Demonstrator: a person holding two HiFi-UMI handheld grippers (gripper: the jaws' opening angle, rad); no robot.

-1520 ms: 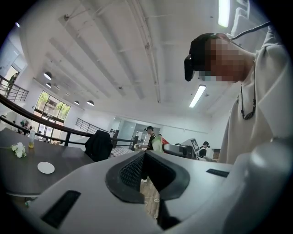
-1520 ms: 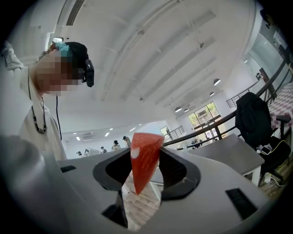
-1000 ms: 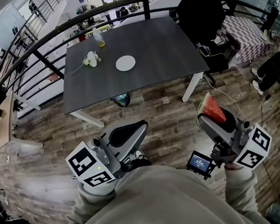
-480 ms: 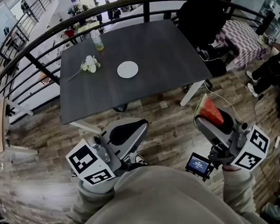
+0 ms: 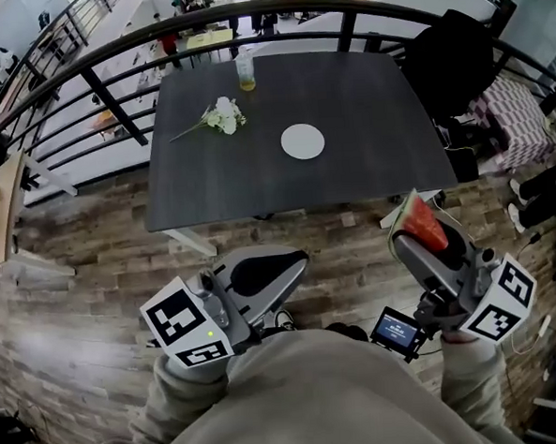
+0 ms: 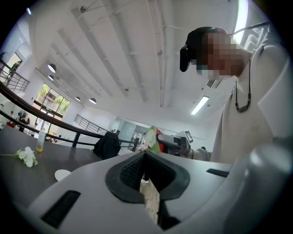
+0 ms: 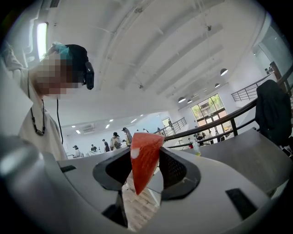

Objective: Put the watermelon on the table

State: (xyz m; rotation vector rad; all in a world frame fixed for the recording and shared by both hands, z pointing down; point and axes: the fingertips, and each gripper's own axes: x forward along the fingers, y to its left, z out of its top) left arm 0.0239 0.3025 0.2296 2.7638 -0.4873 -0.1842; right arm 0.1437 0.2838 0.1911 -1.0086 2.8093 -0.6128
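grey left claw (image 5: 273, 268): jaws together, nothing between them, level, over the floor (image 5: 83, 266) short of the table (image 5: 373, 88).
dark table top ahead of both claws. on it, left to right: flowers (image 5: 221, 117), bottle (image 5: 245, 70) at the far edge, plate (image 5: 302, 142) near the middle. right half bare.
right claw (image 5: 429, 240): clamped on the watermelon (image 5: 422, 224), red wedge, long axis roughly upright, broad end up, rind on the table side.
key relation: wedge is not yet over the top; the near edge lies just ahead, by the near right corner. right claw is the one to go, straight ahead.
judgement: bare right half gives room to set it down.
room: wood floor, rail (image 5: 108, 58) behind the table, chair (image 5: 461, 64) far right.
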